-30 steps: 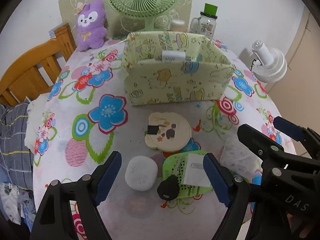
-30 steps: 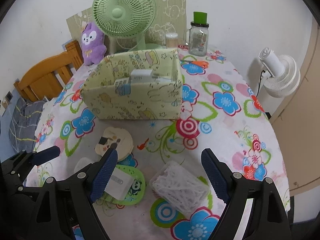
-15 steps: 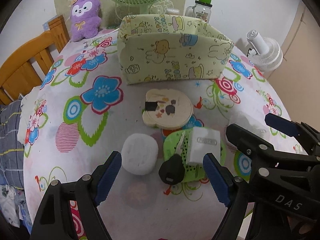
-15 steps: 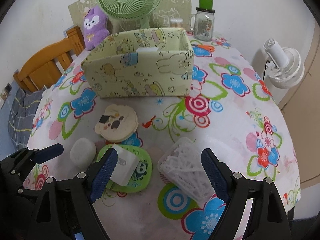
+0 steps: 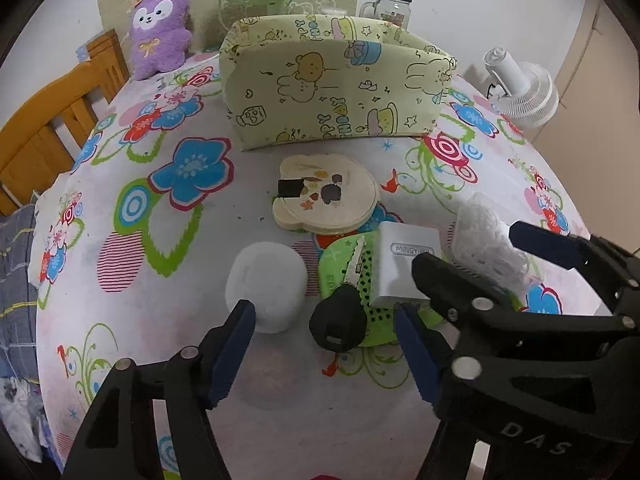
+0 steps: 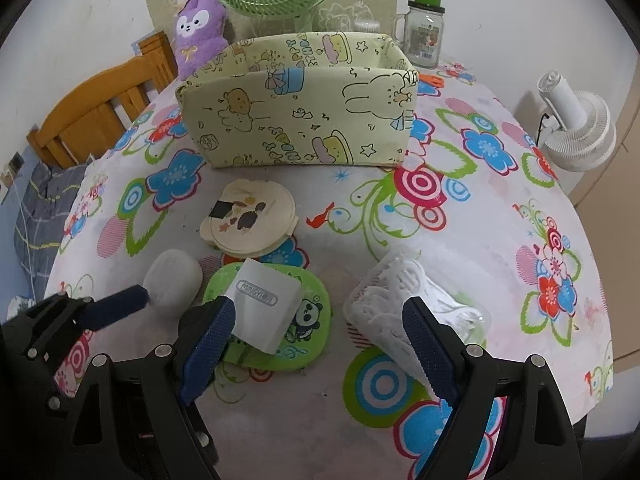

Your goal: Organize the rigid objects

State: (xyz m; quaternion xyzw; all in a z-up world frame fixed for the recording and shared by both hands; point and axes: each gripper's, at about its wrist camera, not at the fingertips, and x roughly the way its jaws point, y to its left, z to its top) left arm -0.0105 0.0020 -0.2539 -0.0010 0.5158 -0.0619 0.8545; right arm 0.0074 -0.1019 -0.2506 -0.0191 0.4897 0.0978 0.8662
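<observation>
1. Both grippers hover low over the round table's floral cloth (image 6: 500,216), side by side, pointing steeply down.
2. Left gripper (image 5: 324,344): jaws have just been closing in, yet nothing is pinched. The black key head (image 5: 338,322) sits in the gap between its blue pads, clear of both.
3. Right gripper (image 6: 316,344): jaws spread wide, gripping nothing. Its right pad is just in front of the clear box of white picks (image 6: 404,300).
4. The white charger block (image 6: 266,308) lies tilted on the green panda coaster (image 6: 312,320), beside the key.
5. A white oval case (image 5: 266,280) rests just left of the coaster; the cream bear-shaped case (image 5: 328,200) lies beyond it.
6. The yellow cartoon storage box (image 6: 300,120) stands further back, mid-table.
</observation>
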